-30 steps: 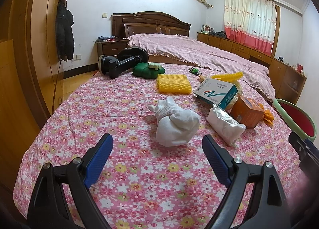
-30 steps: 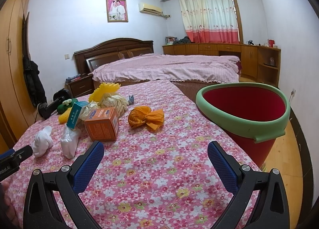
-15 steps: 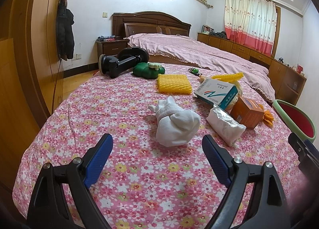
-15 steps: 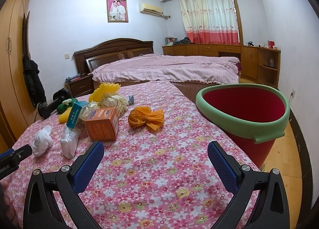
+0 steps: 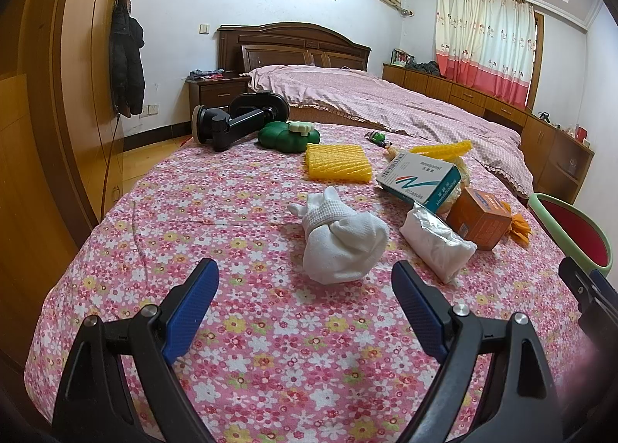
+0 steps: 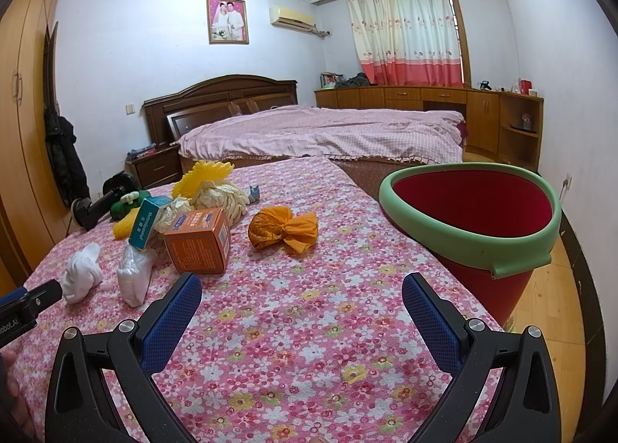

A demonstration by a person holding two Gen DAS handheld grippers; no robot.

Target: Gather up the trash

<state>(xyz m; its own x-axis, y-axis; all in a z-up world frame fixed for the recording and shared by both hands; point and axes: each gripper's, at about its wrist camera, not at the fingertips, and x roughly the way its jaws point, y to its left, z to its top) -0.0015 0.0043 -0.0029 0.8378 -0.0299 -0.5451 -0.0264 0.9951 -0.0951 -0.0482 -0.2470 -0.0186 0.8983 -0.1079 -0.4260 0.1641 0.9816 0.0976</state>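
Note:
On the flowered cloth lie a white cloth bundle [image 5: 342, 238] [image 6: 82, 273], a white plastic packet [image 5: 436, 242] [image 6: 135, 275], an orange box [image 5: 479, 217] [image 6: 199, 240], a teal-and-white medicine box [image 5: 423, 180] [image 6: 145, 223] and an orange crumpled wrapper [image 6: 282, 228]. A red bin with a green rim [image 6: 471, 219] [image 5: 571, 226] stands at the right edge. My left gripper [image 5: 305, 284] is open just short of the white bundle. My right gripper [image 6: 301, 298] is open over bare cloth, left of the bin.
Farther back lie a yellow ridged pad [image 5: 338, 163], a green toy [image 5: 287, 136], a black device [image 5: 235, 120] and a pale net bundle [image 6: 220, 197]. A bed [image 6: 320, 134] stands behind, a wardrobe [image 5: 50, 95] at the left, wood floor [image 6: 548, 304] at the right.

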